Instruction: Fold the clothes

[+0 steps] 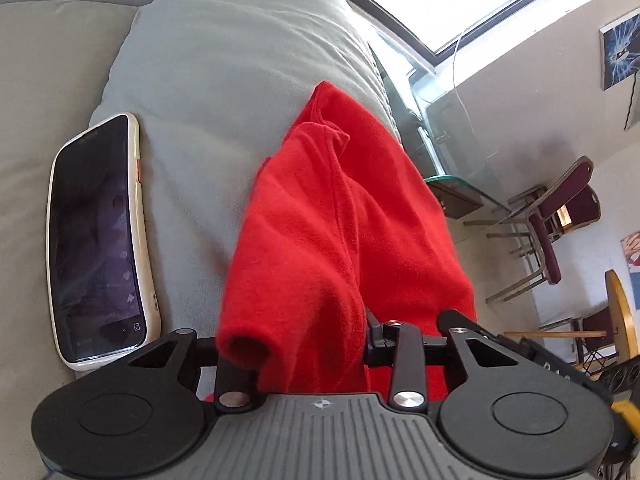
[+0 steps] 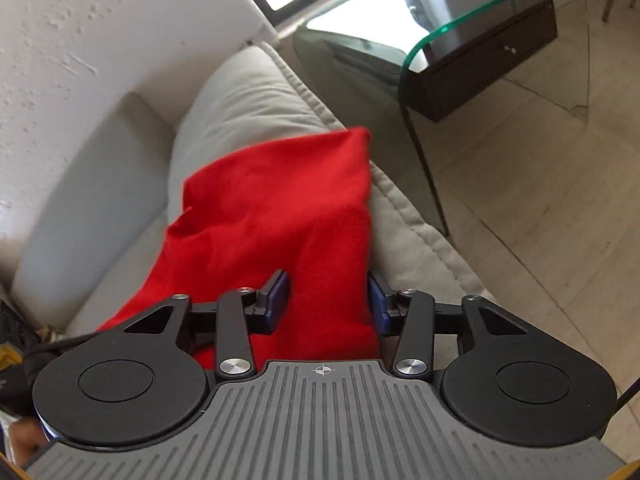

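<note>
A red garment (image 1: 336,216) lies bunched on a grey sofa cushion (image 1: 224,60) and hangs over its front edge. In the left wrist view the cloth drapes over my left gripper (image 1: 312,340); its left finger is hidden under a rolled fold, and the jaw gap is covered, so its state is unclear. In the right wrist view the same red garment (image 2: 280,200) runs between the blue-padded fingers of my right gripper (image 2: 328,300), which stand wide apart around the cloth without pinching it.
A smartphone (image 1: 96,240) in a white case lies on the sofa left of the garment. A glass side table (image 2: 460,40) with a dark drawer unit stands by the sofa's edge. Chairs (image 1: 552,224) stand on the tiled floor at right.
</note>
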The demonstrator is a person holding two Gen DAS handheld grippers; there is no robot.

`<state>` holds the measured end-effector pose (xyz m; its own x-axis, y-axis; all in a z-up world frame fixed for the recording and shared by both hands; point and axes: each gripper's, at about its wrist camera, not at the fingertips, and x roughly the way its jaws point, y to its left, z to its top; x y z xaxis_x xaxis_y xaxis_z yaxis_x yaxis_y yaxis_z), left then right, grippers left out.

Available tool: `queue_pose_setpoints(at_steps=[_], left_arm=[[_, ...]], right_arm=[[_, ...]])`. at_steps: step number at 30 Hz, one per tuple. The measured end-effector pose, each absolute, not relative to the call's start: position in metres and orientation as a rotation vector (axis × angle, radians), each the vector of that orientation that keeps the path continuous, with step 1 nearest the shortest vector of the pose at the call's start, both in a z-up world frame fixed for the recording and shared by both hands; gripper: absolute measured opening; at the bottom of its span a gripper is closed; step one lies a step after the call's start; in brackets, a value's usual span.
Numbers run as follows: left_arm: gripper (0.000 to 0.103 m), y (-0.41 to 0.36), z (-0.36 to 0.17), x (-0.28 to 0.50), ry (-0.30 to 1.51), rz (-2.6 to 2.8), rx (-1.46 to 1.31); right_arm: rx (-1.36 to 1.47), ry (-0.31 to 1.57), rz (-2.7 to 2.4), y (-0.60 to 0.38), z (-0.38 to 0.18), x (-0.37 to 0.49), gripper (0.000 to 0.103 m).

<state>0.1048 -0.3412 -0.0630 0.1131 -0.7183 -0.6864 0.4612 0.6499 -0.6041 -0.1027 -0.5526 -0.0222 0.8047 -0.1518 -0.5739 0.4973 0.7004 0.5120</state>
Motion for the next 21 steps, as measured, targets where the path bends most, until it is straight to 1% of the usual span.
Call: queue_pose_setpoints(at_steps=[1,2,3,5,7,10,13,14,15,16,17,19,21], left_arm=[[0.042,-0.332,-0.059,0.1,1.159,-0.856,-0.248],[0.043,-0.322,-0.055,0.094,1.148,-0.826,-0.229],[0.043,-0.312,-0.051,0.088,1.137,-0.797,-0.209],[0.042,-0.292,-0.042,0.077,1.114,-0.739,-0.171],[0.033,-0.276,-0.027,0.06,1.007,-0.674,-0.106],[0.033,-0.252,-0.004,0.033,0.836,-0.573,-0.007],[0.033,-0.268,0.013,0.02,0.699,-0.716,0.066],[0.033,-0.281,0.009,0.019,0.677,-0.746,0.099],[0.033,-0.296,0.004,0.018,0.659,-0.772,0.133],[0.033,-0.31,-0.001,0.017,0.641,-0.798,0.167],[0.033,-0.324,-0.006,0.016,0.622,-0.824,0.201],[0.031,-0.34,-0.024,0.011,0.657,-0.808,0.291],[0.031,-0.347,-0.038,0.004,0.699,-0.788,0.376]], right_arm=[[0.733,0.548,-0.387,-0.557,-0.032,-0.106,0.061],[0.757,0.57,-0.392,-0.561,-0.042,-0.109,0.063],[0.773,0.586,-0.399,-0.563,-0.049,-0.113,0.063],[0.742,0.563,-0.421,-0.553,-0.041,-0.131,0.063],[0.725,0.53,-0.437,-0.543,-0.031,-0.15,0.063],[0.732,0.461,-0.444,-0.529,-0.013,-0.175,0.067],[0.728,0.425,-0.457,-0.52,-0.004,-0.175,0.068],[0.704,0.427,-0.465,-0.518,-0.003,-0.167,0.057],[0.677,0.431,-0.472,-0.516,-0.002,-0.159,0.042],[0.637,0.443,-0.479,-0.513,-0.004,-0.147,0.006],[0.612,0.463,-0.477,-0.511,-0.008,-0.136,0.004],[0.609,0.53,-0.481,-0.509,-0.019,-0.12,0.005],[0.629,0.597,-0.462,-0.502,-0.032,-0.121,0.005]])
